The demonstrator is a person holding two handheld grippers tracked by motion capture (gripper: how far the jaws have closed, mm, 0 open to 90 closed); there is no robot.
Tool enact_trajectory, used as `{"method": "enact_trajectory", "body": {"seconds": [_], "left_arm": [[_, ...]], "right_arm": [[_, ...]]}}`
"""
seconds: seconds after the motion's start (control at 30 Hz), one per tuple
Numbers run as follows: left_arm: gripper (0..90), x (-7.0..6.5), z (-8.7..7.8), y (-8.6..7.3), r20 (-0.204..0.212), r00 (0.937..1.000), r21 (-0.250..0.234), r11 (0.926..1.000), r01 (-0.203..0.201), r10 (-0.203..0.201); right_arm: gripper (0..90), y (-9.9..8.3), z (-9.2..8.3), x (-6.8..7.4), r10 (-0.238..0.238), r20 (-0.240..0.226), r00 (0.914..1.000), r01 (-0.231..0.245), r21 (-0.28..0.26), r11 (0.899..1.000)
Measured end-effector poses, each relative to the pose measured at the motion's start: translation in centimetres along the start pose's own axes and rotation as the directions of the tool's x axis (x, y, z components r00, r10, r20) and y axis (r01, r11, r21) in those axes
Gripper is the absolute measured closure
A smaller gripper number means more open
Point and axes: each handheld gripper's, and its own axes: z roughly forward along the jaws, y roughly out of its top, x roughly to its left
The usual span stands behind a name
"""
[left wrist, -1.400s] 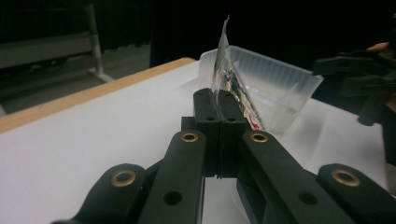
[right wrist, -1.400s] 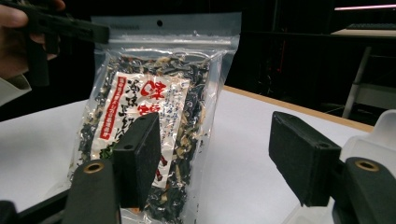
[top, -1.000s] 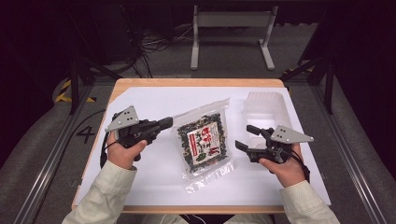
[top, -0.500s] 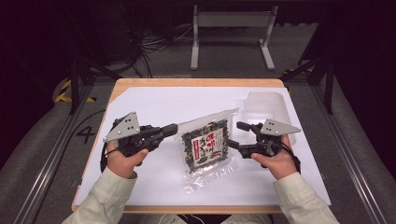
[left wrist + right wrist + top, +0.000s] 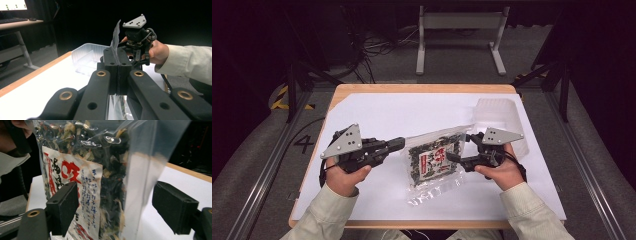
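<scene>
A clear bag of dark dried seaweed with a red and white label [image 5: 434, 160] is tilted up over the white sheet at mid table. My left gripper [image 5: 399, 144] is shut on the bag's clear left edge. In the left gripper view that film [image 5: 115, 37] rises from between the closed jaws of my left gripper [image 5: 118, 66]. My right gripper [image 5: 460, 148] is open at the bag's right side. In the right gripper view the bag [image 5: 95, 170] hangs between the spread pads of my right gripper [image 5: 120, 207], touching neither as far as I can tell.
A clear plastic container [image 5: 499, 115] stands at the back right of the white sheet [image 5: 377, 115], just behind my right hand; it is also in the left gripper view [image 5: 85, 56]. The wooden table edge [image 5: 422, 89] borders the sheet.
The left gripper has taken hold of the bag's left edge and lifted it off the sheet. The right gripper has moved left until its open jaws straddle the bag's right side.
</scene>
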Motion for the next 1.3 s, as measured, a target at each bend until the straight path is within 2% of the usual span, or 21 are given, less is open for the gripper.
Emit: {"method": "enact_trajectory", "body": {"seconds": [0.1, 0.17, 0.3, 0.43, 0.7, 0.77, 0.87, 0.9, 1.13, 1.23, 1.3], "left_arm": [[89.7, 0.1, 0.1, -0.1, 0.000, 1.0000, 0.005, 1.0000, 0.000, 0.000], [89.7, 0.2, 0.2, -0.1, -0.005, 1.0000, 0.002, 1.0000, -0.002, 0.002], [89.7, 0.4, 0.2, -0.3, -0.013, 0.9998, -0.002, 0.9999, 0.011, -0.011], [89.6, 0.4, 0.1, -0.2, -0.021, 0.9995, -0.004, 0.9997, 0.022, -0.022], [89.6, 0.6, -0.1, -0.3, -0.039, 0.9988, -0.016, 0.9995, 0.028, -0.029], [89.6, 0.7, -0.2, -0.3, -0.041, 0.9987, -0.019, 0.9993, 0.031, -0.032], [89.5, 0.8, -0.3, -0.2, -0.052, 0.9980, -0.027, 0.9991, 0.033, -0.034], [89.4, 0.9, -0.5, -0.2, -0.073, 0.9966, -0.029, 0.9989, 0.037, -0.039], [86.4, 1.4, -0.9, -0.4, -0.111, 0.9918, -0.041, 0.9974, 0.059, -0.063], [84.8, 1.4, -1.0, -0.3, -0.120, 0.9900, -0.036, 0.9969, 0.071, -0.075], [80.4, 1.5, -1.1, -0.3, -0.122, 0.9894, -0.024, 0.9967, 0.077, -0.079]], "right_arm": [[22.8, -0.1, 0.5, 0.0, -0.005, -0.032, 0.9995, 0.006, 0.006, 1.000], [23.2, -0.1, 0.7, 0.0, -0.004, -0.038, 0.9993, 0.004, 0.006, 1.000], [28.9, -0.2, 1.0, 0.2, -0.019, -0.059, 0.9981, 0.020, 0.018, 1.000], [40.8, -0.2, 0.7, 0.2, -0.013, -0.067, 0.9977, 0.015, 0.030, 0.999], [55.2, -0.2, 0.0, 0.5, -0.028, -0.099, 0.9947, 0.031, 0.038, 0.999], [63.0, 0.0, -0.3, 0.7, -0.035, -0.122, 0.9919, 0.040, 0.041, 0.998], [67.7, 0.1, -0.4, 0.8, -0.039, -0.140, 0.9894, 0.046, 0.043, 0.998], [71.7, 0.2, -0.7, 1.0, -0.032, -0.171, 0.9848, 0.036, 0.022, 0.999], [76.2, 0.7, -1.0, 1.8, -0.057, -0.211, 0.9758, 0.060, 0.010, 0.998], [76.6, 1.0, -1.1, 2.0, -0.065, -0.210, 0.9756, 0.068, 0.009, 0.998], [76.7, 1.1, -1.1, 2.2, -0.067, -0.208, 0.9757, 0.071, 0.010, 0.997]]}}
